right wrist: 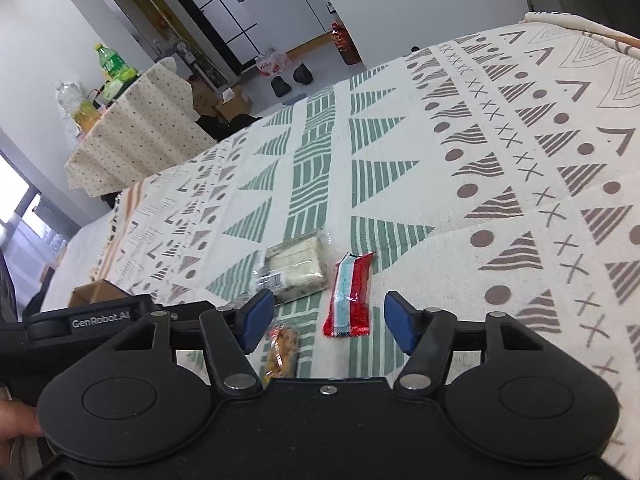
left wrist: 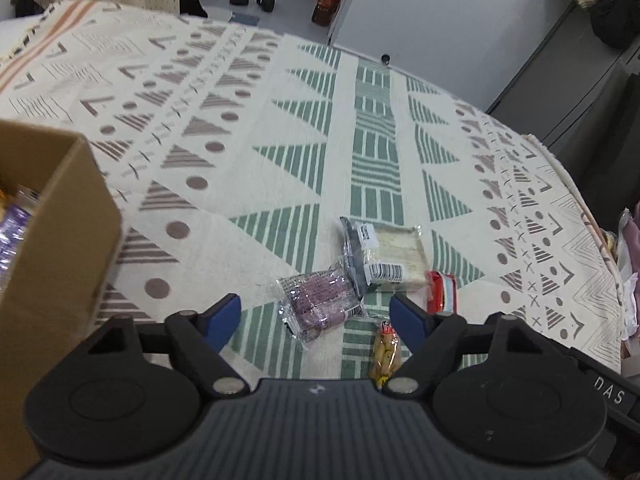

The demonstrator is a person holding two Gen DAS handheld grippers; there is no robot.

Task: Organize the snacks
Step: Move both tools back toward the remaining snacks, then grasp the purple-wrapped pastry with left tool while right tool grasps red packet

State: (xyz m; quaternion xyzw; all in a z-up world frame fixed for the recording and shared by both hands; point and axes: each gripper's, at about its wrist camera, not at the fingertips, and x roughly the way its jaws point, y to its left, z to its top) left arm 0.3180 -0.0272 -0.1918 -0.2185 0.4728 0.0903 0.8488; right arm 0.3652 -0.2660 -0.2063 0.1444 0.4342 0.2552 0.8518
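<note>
Left hand-held gripper (left wrist: 316, 320) spread wide, blue pads apart, empty, poised above the tabletop (left wrist: 280, 140) with its patterned cream, green and grey cloth. Right hand-held gripper (right wrist: 329, 318) likewise spread, holding nothing, low over the same cloth. Between and just ahead of the left pads, a purple snack packet (left wrist: 318, 304) in clear wrap, lying flat. Touching its far edge, a wrapped sandwich (left wrist: 394, 254) with a barcode label, its dark end overlapping the purple packet. Just beside the sandwich on the right, a red snack bar (left wrist: 442, 292) with pale blue and white stripes, partly hidden behind the left gripper's right pad. Nearer the camera, a small yellow snack bag (left wrist: 386, 354), partly tucked under the gripper body. From the right wrist view, the red bar lying between the right gripper's pads, lengthwise, apart from both; the sandwich just beyond the left pad. At the left edge of the left wrist view, an open cardboard box (left wrist: 60, 240) standing on the cloth, well apart from the loose snacks, with purple-wrapped packets (left wrist: 12, 236) showing inside.
</note>
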